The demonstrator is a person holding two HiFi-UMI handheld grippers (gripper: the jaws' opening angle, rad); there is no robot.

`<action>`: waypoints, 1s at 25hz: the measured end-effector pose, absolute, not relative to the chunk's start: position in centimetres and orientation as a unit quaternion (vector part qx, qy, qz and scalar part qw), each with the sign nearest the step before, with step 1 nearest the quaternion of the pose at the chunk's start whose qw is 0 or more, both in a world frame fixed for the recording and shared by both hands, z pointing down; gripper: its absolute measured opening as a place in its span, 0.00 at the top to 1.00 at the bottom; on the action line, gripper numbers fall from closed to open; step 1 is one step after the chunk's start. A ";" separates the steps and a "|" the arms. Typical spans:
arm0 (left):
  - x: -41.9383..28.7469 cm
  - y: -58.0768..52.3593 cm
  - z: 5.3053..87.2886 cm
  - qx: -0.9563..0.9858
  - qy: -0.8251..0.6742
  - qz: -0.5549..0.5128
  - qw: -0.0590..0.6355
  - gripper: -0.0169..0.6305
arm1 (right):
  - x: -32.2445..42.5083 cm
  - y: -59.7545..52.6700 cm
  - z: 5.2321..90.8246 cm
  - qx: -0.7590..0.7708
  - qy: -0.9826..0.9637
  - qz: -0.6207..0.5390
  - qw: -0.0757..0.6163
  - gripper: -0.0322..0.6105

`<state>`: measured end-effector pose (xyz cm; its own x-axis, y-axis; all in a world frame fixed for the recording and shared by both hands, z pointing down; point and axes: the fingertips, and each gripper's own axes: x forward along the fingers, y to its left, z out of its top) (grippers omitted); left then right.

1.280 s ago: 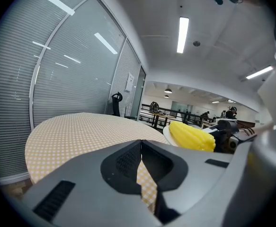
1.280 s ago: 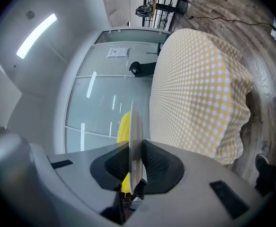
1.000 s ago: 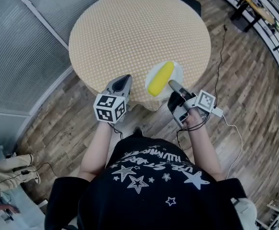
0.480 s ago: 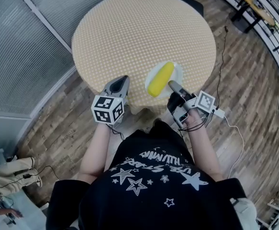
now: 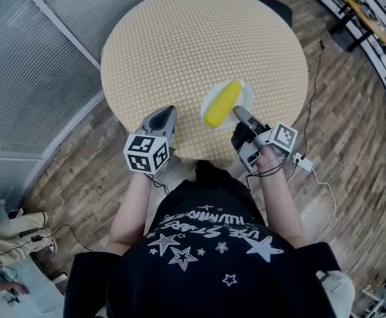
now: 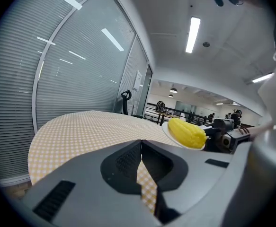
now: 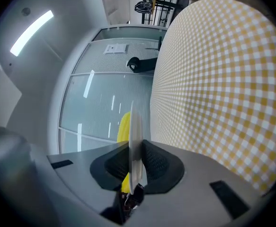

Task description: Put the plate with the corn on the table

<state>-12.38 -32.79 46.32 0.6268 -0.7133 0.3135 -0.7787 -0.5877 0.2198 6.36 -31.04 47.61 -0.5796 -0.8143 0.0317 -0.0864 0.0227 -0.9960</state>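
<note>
Right gripper is clamping the near rim of the round white plate with the yellow corn cob, holding it ahead over the near edge of the yellow-checked round table, left gripper idling closed.

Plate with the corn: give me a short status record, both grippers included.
plate: white, over the table near its front edge
corn: yellow cob lying on the plate
right gripper: shut on the plate's near rim
left gripper: shut, empty, left of the plate
plate touching table: cannot tell
table cover: yellow checked cloth, round top
</note>
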 end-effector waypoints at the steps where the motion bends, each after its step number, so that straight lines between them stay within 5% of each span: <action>1: -12.4 -33.6 46.3 0.885 -0.423 0.098 0.170 0.96 | 6.3 -32.0 47.6 -0.346 0.653 -0.605 0.296 0.86; 25: -10.6 -49.9 46.4 0.861 -0.465 0.114 0.173 0.96 | 7.4 -50.2 50.2 -0.307 0.668 -0.628 0.256 0.86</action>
